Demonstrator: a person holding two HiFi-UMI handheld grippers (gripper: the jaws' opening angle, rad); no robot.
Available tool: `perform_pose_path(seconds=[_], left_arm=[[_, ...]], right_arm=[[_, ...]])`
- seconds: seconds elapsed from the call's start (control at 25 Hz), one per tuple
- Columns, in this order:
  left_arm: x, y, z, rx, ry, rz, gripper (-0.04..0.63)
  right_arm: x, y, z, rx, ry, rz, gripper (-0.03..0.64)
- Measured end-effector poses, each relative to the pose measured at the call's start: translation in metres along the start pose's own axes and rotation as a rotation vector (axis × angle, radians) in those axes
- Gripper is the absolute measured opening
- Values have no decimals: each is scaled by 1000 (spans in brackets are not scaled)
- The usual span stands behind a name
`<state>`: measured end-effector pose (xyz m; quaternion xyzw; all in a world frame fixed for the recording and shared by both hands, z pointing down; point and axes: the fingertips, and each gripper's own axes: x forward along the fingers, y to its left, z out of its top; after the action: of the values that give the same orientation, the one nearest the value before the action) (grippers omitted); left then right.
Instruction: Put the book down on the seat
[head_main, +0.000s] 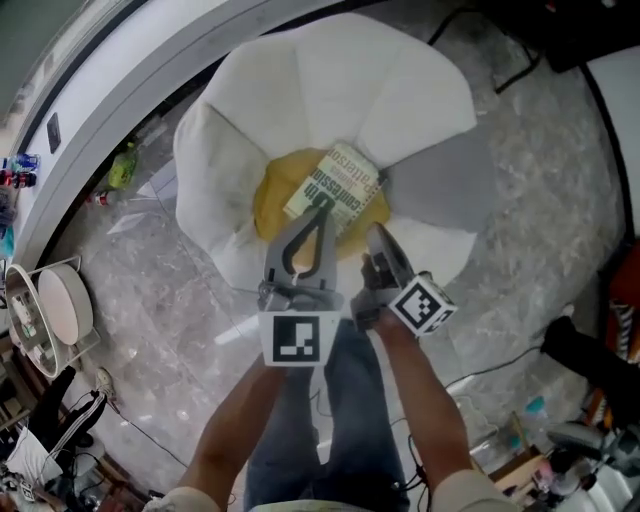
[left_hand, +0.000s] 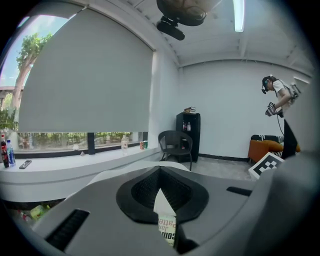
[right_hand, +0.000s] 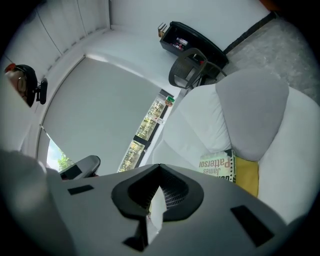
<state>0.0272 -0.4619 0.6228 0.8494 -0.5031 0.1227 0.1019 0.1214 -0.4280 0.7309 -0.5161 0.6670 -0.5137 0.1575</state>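
The flower-shaped seat (head_main: 330, 70) fills the middle of the head view, white and grey petals around a yellow centre cushion (head_main: 268, 195). The book (head_main: 345, 185) lies flat on that cushion, cover up, its far end reaching toward the petals. It looks as if it is already down on the seat, so the task seems all but done.

The main risk, as I judge it, comes from the left tongs (head_main: 322, 205). Their tips sit right over the middle of the cover, and I cannot tell whether they touch it. If they drag sideways as they lift, they could slide the book off the cushion toward the petals or tip it onto an edge. A straight lift away would avoid that.

The left tongs are pressed together at the tips and pinch nothing. Only a narrow slit remains behind the tips, and through it the book's print shows beneath. The right tongs (head_main: 374, 236) are likewise pressed together and empty. They hang just beside the book's near corner, over a white petal.
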Motion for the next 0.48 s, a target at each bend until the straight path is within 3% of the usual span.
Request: perform_pose_path(seconds=[0.12, 0.48], left_arm=[[-8, -5, 26, 24, -10, 2, 3], [-55, -17, 109, 2, -10, 30, 3]], right_arm=[[-15, 27, 13, 21, -10, 21, 5], [-71, 135, 65, 39, -67, 118, 5]])
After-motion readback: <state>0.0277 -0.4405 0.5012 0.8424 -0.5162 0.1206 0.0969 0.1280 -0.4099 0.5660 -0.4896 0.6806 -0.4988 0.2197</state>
